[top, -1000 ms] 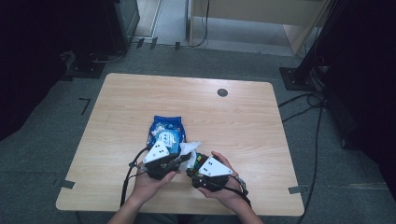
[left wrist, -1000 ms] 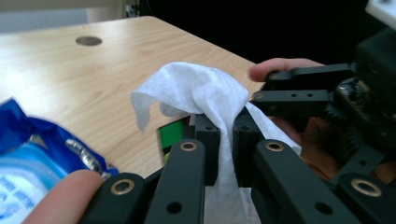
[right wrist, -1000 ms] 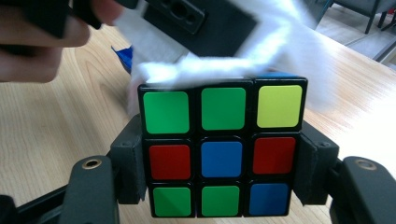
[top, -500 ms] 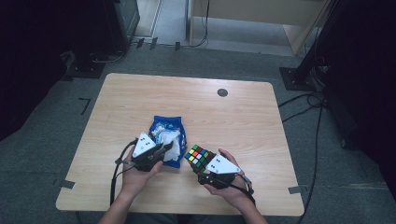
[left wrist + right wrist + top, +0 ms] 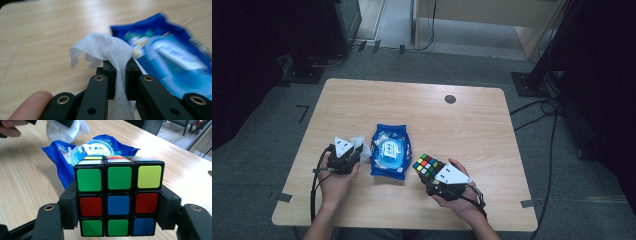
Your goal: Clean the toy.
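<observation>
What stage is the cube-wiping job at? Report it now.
Done: a white wet wipe is out of the blue plastic wipes pack and clamped in the left tool. In hand: the right tool grips the multicoloured puzzle cube by its sides, beside the pack on the wooden table. Left, probably: bringing wipe and cube together; they are apart.

A light wooden table point(image 5: 472, 125) with rounded corners stands on grey carpet. A blue pack of wet wipes point(image 5: 389, 151) lies flat on it, towards the near edge and left of the middle. A small dark round cap point(image 5: 450, 99) sits in the tabletop, well beyond the pack, to its right near the far edge.
</observation>
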